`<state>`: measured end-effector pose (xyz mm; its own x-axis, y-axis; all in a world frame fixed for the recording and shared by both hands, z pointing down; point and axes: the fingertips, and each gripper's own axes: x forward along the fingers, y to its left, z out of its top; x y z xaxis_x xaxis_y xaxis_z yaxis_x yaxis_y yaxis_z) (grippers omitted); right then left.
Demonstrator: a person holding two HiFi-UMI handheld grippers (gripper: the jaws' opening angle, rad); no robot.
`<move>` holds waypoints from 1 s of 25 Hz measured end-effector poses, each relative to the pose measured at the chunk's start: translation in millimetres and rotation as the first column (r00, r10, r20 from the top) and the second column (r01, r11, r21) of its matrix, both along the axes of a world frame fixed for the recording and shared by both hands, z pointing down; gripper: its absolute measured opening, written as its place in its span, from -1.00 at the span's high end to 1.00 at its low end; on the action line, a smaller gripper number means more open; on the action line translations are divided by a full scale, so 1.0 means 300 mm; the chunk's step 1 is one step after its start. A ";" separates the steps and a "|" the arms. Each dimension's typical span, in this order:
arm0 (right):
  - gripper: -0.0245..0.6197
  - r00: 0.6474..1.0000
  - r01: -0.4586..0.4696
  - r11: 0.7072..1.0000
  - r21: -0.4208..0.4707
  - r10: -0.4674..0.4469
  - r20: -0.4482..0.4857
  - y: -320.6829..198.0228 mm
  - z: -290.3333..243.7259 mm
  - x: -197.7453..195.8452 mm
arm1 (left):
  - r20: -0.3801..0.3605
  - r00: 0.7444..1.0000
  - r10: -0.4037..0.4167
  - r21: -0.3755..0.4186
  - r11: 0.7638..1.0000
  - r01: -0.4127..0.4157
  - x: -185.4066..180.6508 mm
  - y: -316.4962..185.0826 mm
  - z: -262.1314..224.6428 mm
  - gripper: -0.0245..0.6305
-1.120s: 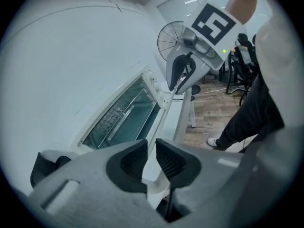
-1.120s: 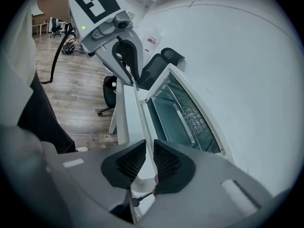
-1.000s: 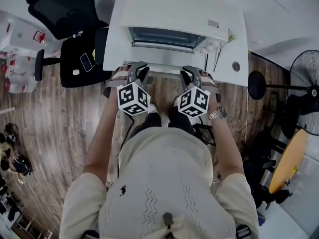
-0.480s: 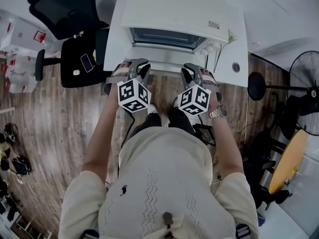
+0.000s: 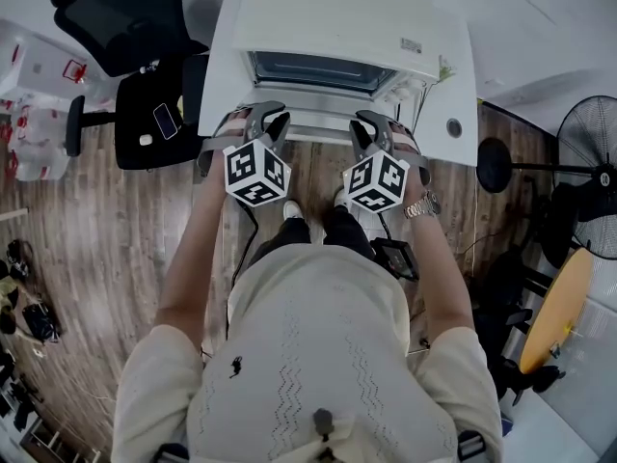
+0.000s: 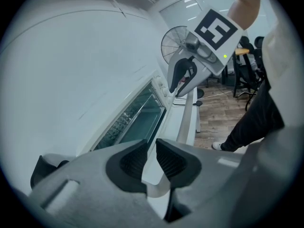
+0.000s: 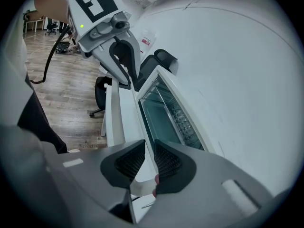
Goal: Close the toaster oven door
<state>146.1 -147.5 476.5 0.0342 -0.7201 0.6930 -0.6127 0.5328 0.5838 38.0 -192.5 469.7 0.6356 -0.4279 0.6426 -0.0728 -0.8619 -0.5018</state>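
Counter [image 5: 453, 85] space holds the white toaster oven [image 5: 337, 27] on its far side, with the door [image 5: 318, 116] dropped open toward the person. The left hand-held gripper [image 6: 150, 158] and right hand-held gripper [image 7: 149, 158] each pinch narrowly on one end of the door handle [image 6: 186, 125], likely so the door lifts evenly. Inside, only a wire rack [image 7: 183, 118] shows.

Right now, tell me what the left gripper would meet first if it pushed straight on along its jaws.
The left gripper has the white door handle between its jaws, seemingly clamped, so that comes first. Just beyond it lies the toaster oven's glass door. How far behind the handle is unclear.
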 end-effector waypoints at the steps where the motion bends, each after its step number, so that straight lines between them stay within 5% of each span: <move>1: 0.69 1.000 0.000 1.000 0.000 0.000 0.002 -0.006 -0.005 0.004 | -0.001 1.000 -0.001 0.004 1.000 0.001 0.004 -0.006 -0.005 0.73; 25: 0.66 1.000 -0.004 1.000 0.007 0.004 0.029 -0.091 -0.057 0.042 | -0.054 0.998 -0.015 0.009 1.000 0.015 0.044 -0.093 -0.058 0.72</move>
<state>158.7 -174.9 459.4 0.0173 -0.7248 0.6887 -0.6316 0.5261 0.5695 51.0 -220.4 452.4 0.6628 -0.4434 0.6034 -0.1130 -0.8558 -0.5048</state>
